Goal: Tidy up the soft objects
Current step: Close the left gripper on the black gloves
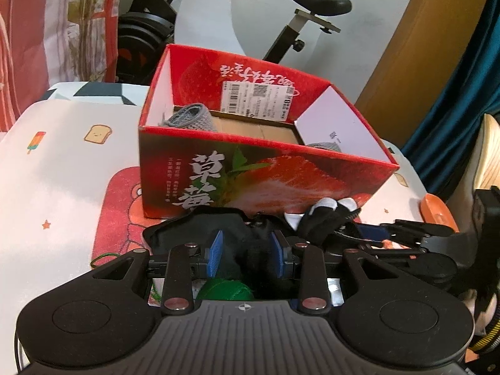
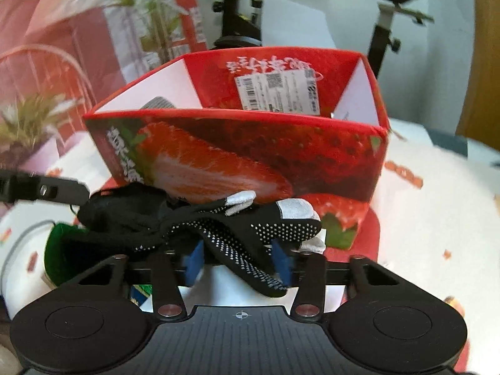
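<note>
Gloves: right gripper has its blue pads pinched on a dotted black glove; left gripper is closed on a black cloth. Both are limp, light, prone to droop; best held mid-bunch. Red box at 12 o'clock, grey knit inside.
</note>
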Demonstrator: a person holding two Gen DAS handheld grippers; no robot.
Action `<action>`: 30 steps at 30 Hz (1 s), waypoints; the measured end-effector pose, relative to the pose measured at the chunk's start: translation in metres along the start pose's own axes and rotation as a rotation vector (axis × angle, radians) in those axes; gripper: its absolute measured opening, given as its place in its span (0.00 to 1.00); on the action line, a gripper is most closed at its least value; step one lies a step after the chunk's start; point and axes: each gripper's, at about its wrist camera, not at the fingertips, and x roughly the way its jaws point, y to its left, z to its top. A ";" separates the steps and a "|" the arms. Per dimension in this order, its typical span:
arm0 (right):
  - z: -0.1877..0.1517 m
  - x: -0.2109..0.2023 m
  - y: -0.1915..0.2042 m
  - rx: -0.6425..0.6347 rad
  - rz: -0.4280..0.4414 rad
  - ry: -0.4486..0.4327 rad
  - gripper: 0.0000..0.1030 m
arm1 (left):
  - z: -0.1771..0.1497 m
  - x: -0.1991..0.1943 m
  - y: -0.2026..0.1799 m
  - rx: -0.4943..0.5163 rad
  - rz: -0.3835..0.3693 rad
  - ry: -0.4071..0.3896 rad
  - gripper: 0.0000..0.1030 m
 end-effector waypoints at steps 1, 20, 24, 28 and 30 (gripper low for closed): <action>0.000 0.001 -0.003 0.027 0.008 -0.002 0.33 | 0.000 -0.001 -0.002 0.005 -0.012 -0.001 0.43; 0.005 0.010 -0.026 0.226 0.026 0.005 0.17 | -0.008 0.035 -0.046 0.239 0.051 0.127 0.62; 0.004 0.006 -0.024 0.205 0.017 -0.001 0.22 | -0.006 0.045 -0.039 0.222 0.104 0.134 0.39; 0.001 -0.004 -0.020 0.142 -0.020 -0.038 0.33 | 0.001 0.045 -0.024 0.135 0.128 0.114 0.27; 0.002 -0.007 -0.018 0.102 -0.048 -0.054 0.40 | 0.001 0.045 -0.024 0.143 0.135 0.106 0.26</action>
